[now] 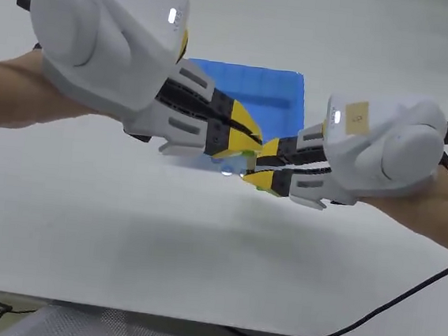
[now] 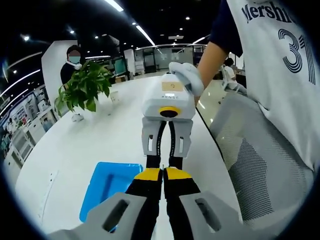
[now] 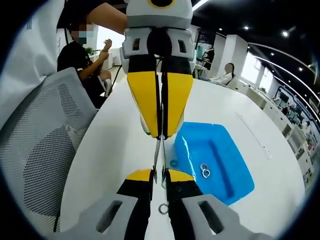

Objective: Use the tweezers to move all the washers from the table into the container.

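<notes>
Thin metal tweezers [image 3: 159, 150] run between the two grippers, which meet tip to tip. My left gripper [image 1: 249, 139] comes in from the left and is shut on the tweezers' far end; in the right gripper view its yellow jaws [image 3: 160, 107] hang from above. My right gripper [image 3: 160, 176] is shut around the near end. One washer [image 3: 163, 208] lies on the white table under the right jaws. It also shows as a small washer [image 1: 226, 171] at the near edge of the blue container [image 1: 255, 92]. The container [image 3: 220, 155] holds a few washers [image 3: 204, 170].
White table [image 1: 161, 241] with free room in front. A black cable [image 1: 385, 307] crosses its near right corner. A mesh chair [image 2: 255, 165] and the person's body stand beside the table. A potted plant [image 2: 85, 85] stands at the far end.
</notes>
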The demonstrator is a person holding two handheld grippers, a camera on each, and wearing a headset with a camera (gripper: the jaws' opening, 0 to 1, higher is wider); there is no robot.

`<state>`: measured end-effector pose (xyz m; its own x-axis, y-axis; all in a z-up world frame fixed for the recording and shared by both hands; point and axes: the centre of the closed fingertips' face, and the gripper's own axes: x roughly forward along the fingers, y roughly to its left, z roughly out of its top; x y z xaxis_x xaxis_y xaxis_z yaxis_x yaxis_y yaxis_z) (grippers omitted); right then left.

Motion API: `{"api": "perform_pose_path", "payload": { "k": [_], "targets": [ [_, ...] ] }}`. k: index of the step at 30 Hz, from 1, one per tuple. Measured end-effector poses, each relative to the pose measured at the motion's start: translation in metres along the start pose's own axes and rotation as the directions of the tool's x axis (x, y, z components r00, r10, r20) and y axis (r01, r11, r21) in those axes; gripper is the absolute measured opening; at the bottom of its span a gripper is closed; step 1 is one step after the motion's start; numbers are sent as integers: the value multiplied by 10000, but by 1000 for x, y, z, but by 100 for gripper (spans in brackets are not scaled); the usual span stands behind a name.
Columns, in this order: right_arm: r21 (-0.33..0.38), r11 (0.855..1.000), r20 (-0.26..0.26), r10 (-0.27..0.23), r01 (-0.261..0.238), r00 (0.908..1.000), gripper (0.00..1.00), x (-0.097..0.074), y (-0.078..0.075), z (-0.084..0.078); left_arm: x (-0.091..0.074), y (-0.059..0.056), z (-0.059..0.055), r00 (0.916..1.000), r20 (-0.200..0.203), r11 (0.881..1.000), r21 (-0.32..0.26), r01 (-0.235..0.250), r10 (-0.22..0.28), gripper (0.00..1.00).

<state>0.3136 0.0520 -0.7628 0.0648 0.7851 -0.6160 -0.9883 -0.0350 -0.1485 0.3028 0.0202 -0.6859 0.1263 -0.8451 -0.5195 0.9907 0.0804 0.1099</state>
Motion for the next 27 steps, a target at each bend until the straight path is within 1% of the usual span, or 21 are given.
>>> {"api": "perform_pose_path", "payload": {
  "k": [4, 9, 12, 16, 21, 27],
  "targets": [
    [-159, 9999, -158, -13, 11, 9999, 11, 5, -2, -3, 3, 4, -5, 10000, -83, 10000, -55, -27, 26, 5],
    [-117, 9999, -221, -69, 66, 9997, 11, 7, -5, -5, 5, 6, -8, 9999, -128, 10000, -19, -45, 45, 5],
    [-76, 10000, -274, -28, 25, 9996, 11, 9, -6, -9, 7, 8, -12, 9999, -141, 9999, -101, -40, 39, 5],
    [32, 10000, -312, -87, 88, 9995, 11, 11, -8, -12, 9, 8, -15, 9998, -199, 9999, -137, -3, 0, 5],
    [82, 10000, -330, -47, 50, 9994, 11, 14, -7, -16, 10, 8, -18, 9996, -265, 9998, -208, 61, -67, 5],
    [113, 9999, -353, -30, 34, 9994, 11, 15, -8, -19, 12, 9, -20, 9998, -192, 9994, -332, 34, -40, 5]
  ]
}}
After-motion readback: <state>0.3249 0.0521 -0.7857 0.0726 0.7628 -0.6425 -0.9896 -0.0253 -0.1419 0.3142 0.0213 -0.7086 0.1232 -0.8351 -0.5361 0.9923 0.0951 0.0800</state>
